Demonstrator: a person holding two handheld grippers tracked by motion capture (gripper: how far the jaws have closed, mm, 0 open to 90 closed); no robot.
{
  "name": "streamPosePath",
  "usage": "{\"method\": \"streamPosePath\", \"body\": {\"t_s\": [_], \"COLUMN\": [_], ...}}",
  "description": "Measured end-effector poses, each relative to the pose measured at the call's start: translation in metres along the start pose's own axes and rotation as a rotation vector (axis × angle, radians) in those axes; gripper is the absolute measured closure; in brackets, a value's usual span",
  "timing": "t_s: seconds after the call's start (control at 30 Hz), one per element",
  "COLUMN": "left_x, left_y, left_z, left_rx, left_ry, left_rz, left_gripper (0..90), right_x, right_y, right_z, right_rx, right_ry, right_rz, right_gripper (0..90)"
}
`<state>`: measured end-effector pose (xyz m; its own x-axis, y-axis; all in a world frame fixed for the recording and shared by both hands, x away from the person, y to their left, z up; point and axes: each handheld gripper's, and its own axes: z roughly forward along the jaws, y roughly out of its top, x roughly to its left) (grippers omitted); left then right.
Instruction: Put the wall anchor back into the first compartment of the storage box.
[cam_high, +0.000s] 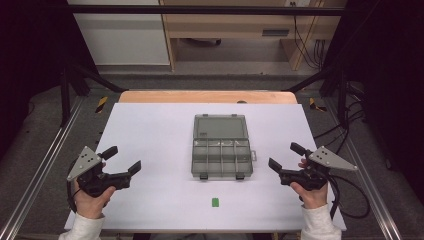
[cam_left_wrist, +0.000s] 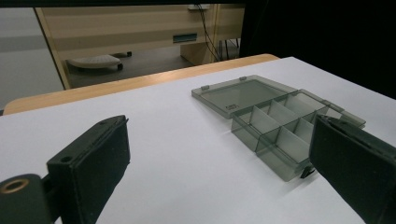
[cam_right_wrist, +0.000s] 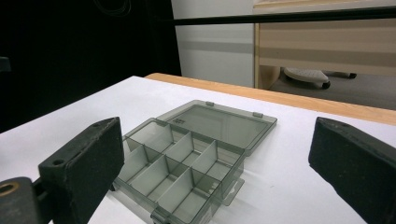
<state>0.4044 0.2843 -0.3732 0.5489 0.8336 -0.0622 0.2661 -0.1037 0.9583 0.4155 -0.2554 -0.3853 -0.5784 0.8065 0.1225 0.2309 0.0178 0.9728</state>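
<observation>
Compartment box (cam_high: 221, 158) at centre of white desk (cam_high: 150, 130), smoky clear plastic, lid (cam_high: 220, 126) flat open toward far edge. Bare surface all round; small green tag (cam_high: 215, 202) near front edge. Left gripper (cam_high: 120, 162) well apart at left, right gripper (cam_high: 285, 157) at right, fingers spread, holding nothing. Wooden desk rim (cam_high: 207, 96) behind, grey floor beyond.

Black grippers, grey plates, white sleeves
</observation>
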Motion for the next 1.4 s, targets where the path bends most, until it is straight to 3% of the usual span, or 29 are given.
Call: {"method": "streamPosePath", "body": {"t_s": [0.2, 0.47, 0.9, 1.4], "left_x": [-0.002, -0.015, -0.045, -0.087], "left_y": [0.0, -0.001, -0.011, -0.023], "left_z": [0.003, 0.013, 0.036, 0.063], "left_rx": [0.004, 0.034, 0.094, 0.17], "left_ry": [-0.002, -0.016, -0.042, -0.12], "left_rz": [-0.009, 0.007, 0.001, 0.049], "left_gripper": [5.6, 5.7, 6.0, 7.3], "right_x": [0.0, 0.001, 0.002, 0.003], "right_y": [0.0, -0.001, -0.001, -0.003], "right_z": [0.001, 0.003, 0.004, 0.007], "right_rx": [-0.002, 0.009, 0.009, 0.024], "right_ry": [0.003, 0.0, 0.003, 0.01], "right_rz": [0.003, 0.0, -0.002, -0.001], "right_gripper": [3.8, 3.8, 3.8, 3.8]}}
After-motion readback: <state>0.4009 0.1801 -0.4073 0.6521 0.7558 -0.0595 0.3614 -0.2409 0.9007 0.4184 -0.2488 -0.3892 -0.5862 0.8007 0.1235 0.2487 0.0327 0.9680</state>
